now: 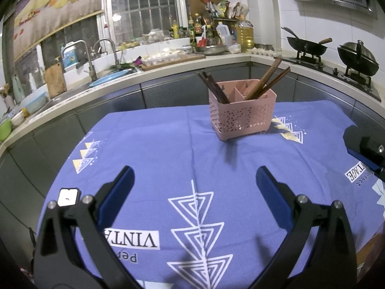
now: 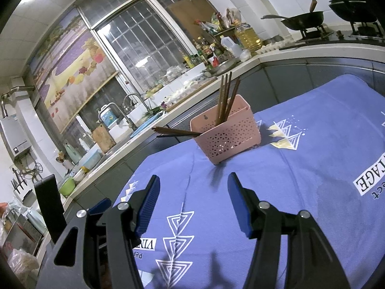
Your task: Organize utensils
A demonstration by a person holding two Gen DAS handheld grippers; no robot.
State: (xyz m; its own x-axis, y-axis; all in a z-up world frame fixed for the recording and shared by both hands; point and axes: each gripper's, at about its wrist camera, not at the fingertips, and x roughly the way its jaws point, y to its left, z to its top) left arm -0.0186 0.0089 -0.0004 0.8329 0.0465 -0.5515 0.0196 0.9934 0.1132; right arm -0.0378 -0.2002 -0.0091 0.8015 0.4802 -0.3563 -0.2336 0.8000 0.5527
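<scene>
Kitchen setting, grey cabinets all round, table under a blue cloth [image 1: 168, 149] printed with white triangles.

Left gripper [image 1: 195, 183]: jaws spread wide, nothing between the pads, hovering over the near part of the cloth. Right gripper [image 2: 193, 192]: jaws also apart, empty, over the same cloth.

Pink basket [image 1: 241, 110] stands upright on the cloth ahead of both grippers, well apart from them, perforated walls, divider inside. Two bunches of chopsticks in it. Dark chopsticks [image 1: 213, 88] sit in the left compartment, long axis tilted, tips leaning up and left. Brown chopsticks [image 1: 269, 82] sit in the right compartment, leaning up and right, tops well above the rim.

View differences:
- Left wrist view shows the divider and both compartments from above the rim. It also catches the tip of the right gripper at its right edge.
- Right wrist view is rolled, so the dark bunch [image 2: 178, 132] reads as nearly level, poking out left past the rim; the brown bunch [image 2: 226, 98] reads as almost upright. Divider barely visible there.
- Right view also shows a water heater [image 2: 14, 134] on the wall at far left.

Background: sink with tap [image 1: 105, 48], oil bottle [image 1: 245, 33], wok [image 1: 306, 44] on the hob.
</scene>
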